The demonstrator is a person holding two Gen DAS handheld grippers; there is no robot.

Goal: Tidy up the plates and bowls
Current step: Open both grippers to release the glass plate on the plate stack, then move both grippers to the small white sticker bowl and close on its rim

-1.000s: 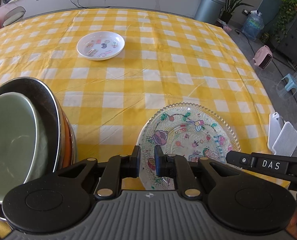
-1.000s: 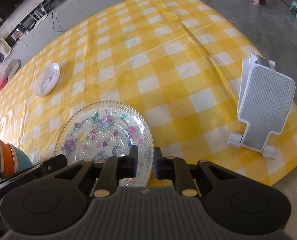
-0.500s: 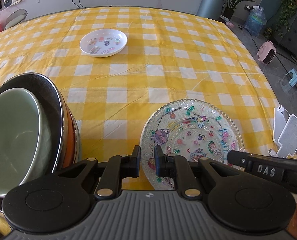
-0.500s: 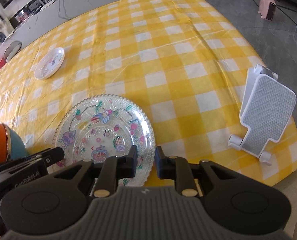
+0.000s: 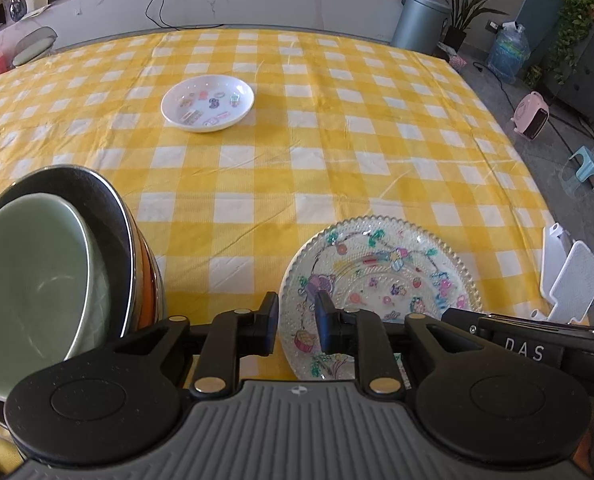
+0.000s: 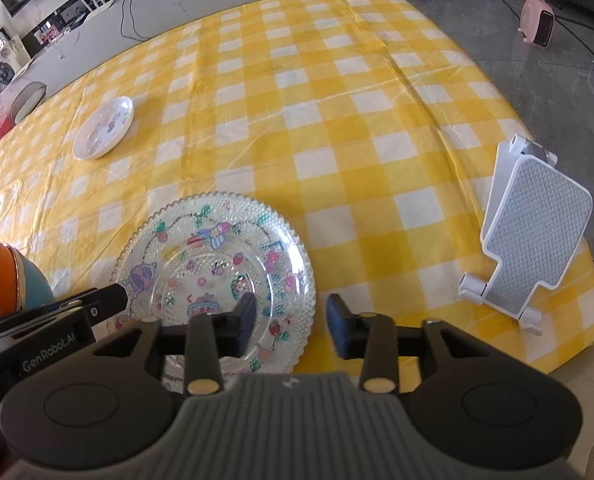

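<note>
The right gripper (image 6: pixel 291 326) has just been opening its jaws, and they now stand apart astride the near right rim of the glass plate (image 6: pixel 217 268); the pads do not press on it. The left gripper (image 5: pixel 296 322) has also just been opening, only a little, and its narrow gap hangs over the near left rim of the same plate (image 5: pixel 381 280), with no grip on it. The plate lies flat on the checked tablecloth (image 5: pixel 297 152), directly ahead of both grippers and between them, so both are about equally near. The stack of bowls (image 5: pixel 57 280) stands just to the left, beside the left gripper. The small white plate (image 5: pixel 208 104) lies well apart, further up the table, so I judge it is the harder reach.
</note>
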